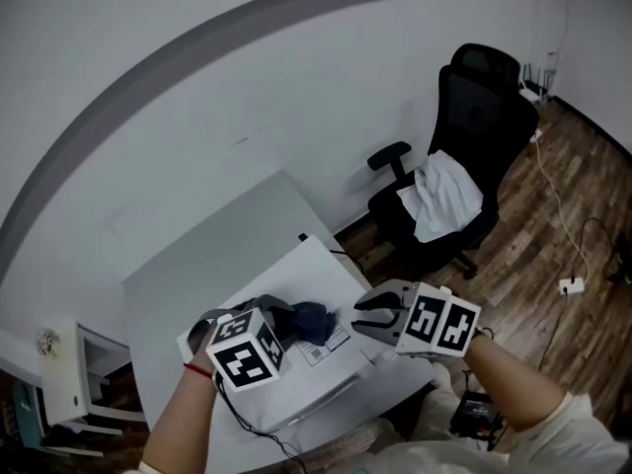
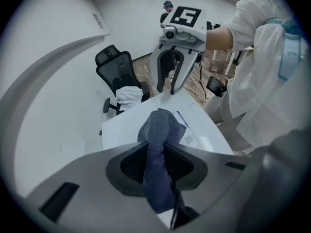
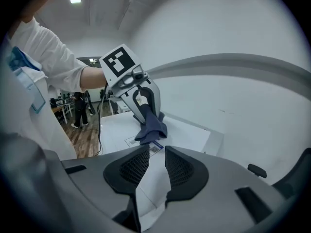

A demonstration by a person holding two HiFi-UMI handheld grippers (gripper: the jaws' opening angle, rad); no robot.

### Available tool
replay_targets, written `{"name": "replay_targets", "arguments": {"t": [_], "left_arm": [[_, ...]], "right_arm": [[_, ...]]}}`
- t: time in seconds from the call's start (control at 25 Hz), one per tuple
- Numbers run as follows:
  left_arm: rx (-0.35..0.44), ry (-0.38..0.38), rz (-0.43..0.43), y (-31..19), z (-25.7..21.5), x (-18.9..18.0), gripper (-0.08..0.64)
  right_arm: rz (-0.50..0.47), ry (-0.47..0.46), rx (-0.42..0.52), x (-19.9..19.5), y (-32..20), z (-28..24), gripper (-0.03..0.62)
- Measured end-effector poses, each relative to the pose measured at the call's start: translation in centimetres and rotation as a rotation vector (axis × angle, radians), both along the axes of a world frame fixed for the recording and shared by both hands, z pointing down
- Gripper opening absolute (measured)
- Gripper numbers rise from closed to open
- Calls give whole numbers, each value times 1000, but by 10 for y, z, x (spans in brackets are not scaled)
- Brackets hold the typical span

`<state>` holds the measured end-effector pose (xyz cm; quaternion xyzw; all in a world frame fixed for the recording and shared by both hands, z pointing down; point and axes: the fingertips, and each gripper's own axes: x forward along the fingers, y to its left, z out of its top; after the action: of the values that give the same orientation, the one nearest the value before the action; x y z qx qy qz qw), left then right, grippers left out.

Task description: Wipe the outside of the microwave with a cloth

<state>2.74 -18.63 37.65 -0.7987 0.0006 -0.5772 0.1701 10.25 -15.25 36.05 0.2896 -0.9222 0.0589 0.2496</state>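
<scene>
The dark blue cloth [image 1: 308,321] hangs over the flat white top of the microwave [image 1: 314,273]. My left gripper [image 1: 286,316] is shut on it, and in the left gripper view the cloth [image 2: 158,144] runs up between the pads and bunches past the tips above the microwave top [image 2: 127,124]. My right gripper [image 1: 361,315] hovers just right of the cloth, over the microwave's right edge. Its jaws stand a narrow gap apart with nothing between them [image 3: 156,161]. The right gripper view looks across at the left gripper [image 3: 146,108] and the cloth [image 3: 151,126].
The microwave stands on a grey desk [image 1: 212,255] against a white wall. A black office chair [image 1: 474,136] with a white garment on its seat is at the right on the wood floor. A power strip [image 1: 571,285] and cable lie there. A white cabinet [image 1: 67,373] is at lower left.
</scene>
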Motion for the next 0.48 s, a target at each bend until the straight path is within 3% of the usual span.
{"name": "replay_targets", "arguments": {"t": [0.2,0.36,0.48], "left_arm": [[23,-135,22,-43,3,69,89],[18,-208,-8,-66,12,108,91],[1,-216,-37,-73,18,129,91]], "right_arm": [[-65,12,41,30,-42,-5,143],[-135,154,78,53,-83,0,169],[-190,280,68,68,-104,15,167]]}}
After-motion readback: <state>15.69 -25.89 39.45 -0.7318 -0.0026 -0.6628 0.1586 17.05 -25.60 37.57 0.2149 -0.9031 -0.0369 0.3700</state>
